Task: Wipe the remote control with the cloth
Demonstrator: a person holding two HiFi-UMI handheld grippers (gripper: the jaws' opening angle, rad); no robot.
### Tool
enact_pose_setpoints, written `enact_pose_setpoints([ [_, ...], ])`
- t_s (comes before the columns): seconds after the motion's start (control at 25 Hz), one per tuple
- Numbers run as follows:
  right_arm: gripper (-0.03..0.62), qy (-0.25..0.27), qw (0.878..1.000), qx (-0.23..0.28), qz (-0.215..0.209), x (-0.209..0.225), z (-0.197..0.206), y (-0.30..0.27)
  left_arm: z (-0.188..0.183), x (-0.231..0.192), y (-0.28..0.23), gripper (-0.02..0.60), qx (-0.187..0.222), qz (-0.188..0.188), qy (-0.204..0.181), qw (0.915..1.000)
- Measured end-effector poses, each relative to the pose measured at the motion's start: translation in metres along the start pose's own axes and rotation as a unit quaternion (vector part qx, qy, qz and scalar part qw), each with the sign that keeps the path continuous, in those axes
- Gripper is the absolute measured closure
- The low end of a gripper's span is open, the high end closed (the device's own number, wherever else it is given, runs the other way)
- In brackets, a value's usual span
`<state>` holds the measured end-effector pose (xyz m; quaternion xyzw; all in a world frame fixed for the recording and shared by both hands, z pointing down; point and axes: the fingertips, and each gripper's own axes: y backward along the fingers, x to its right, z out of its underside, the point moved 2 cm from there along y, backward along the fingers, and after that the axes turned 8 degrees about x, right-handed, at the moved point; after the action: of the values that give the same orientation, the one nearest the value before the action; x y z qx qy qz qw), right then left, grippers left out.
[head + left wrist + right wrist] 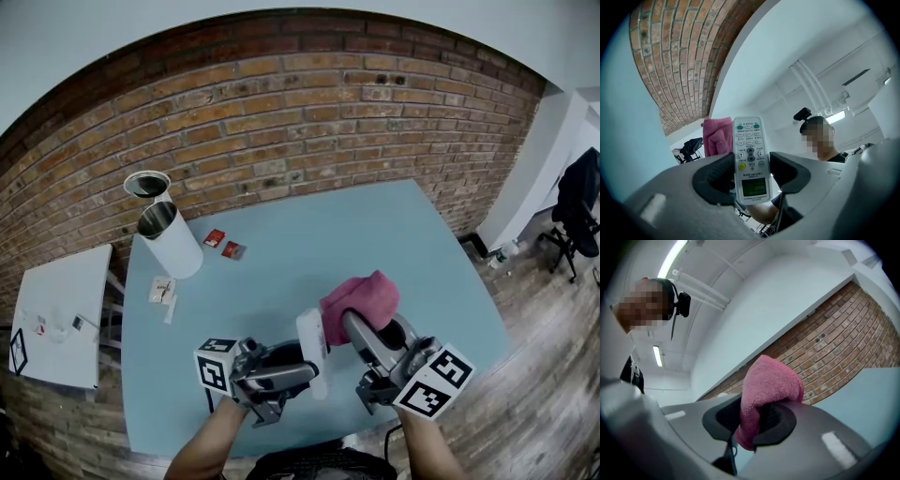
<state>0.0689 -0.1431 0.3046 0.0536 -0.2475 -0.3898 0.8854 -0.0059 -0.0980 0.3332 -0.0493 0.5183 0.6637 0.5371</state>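
**Remote clamped upright in the left gripper, pink cloth pinched in the right**

The left gripper [751,174] is closed on the remote control [750,154]. Its two dark pads press the lower half of the white body from either side, at the level of the small greenish display. The remote stands up out of the jaws with its button face towards the left gripper view. The right gripper [757,420] is clamped on the cloth [768,380], a pink fuzzy cloth. It bulges out above the jaws in a rounded fold, and a short tail hangs below them.

In the head view both tools are held side by side above the near edge of the table [309,234]. The left gripper [298,361] tilts upward and the right gripper [356,330] lies closer to level, both aimed away from the person. A bare forearm [211,441] runs back from the left tool towards the bottom of the frame. The cloth [361,292] sits just beside the upper end of the remote control [311,339]; whether they touch cannot be told.

The print on the remote's buttons and under its display is too small to read. Each marker cube [216,366] carries only black-and-white square patterns.

Farther out on the light blue table a white cylindrical container [173,244] lies tilted. Two small red sachets [225,244] lie near it. A brick wall [309,103] stands behind the table.
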Motion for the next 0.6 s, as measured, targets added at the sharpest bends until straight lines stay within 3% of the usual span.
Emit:
enact_pose_setpoints([
  [0.2, 0.531, -0.021, 1.000, -0.015, -0.003, -0.004, 0.021, 0.013, -0.038, -0.001, 0.010, 0.345, 0.078, -0.007, -0.005, 0.9970],
  [0.36, 0.531, -0.053, 0.998, -0.035, -0.017, -0.013, 0.044, 0.021, -0.058, -0.004, 0.015, 0.345, 0.115, -0.022, -0.020, 0.9929],
  [0.6, 0.531, -0.096, 0.995, -0.026, -0.025, -0.018, 0.051, 0.023, -0.051, -0.009, 0.015, 0.345, 0.102, -0.034, -0.015, 0.9941],
])
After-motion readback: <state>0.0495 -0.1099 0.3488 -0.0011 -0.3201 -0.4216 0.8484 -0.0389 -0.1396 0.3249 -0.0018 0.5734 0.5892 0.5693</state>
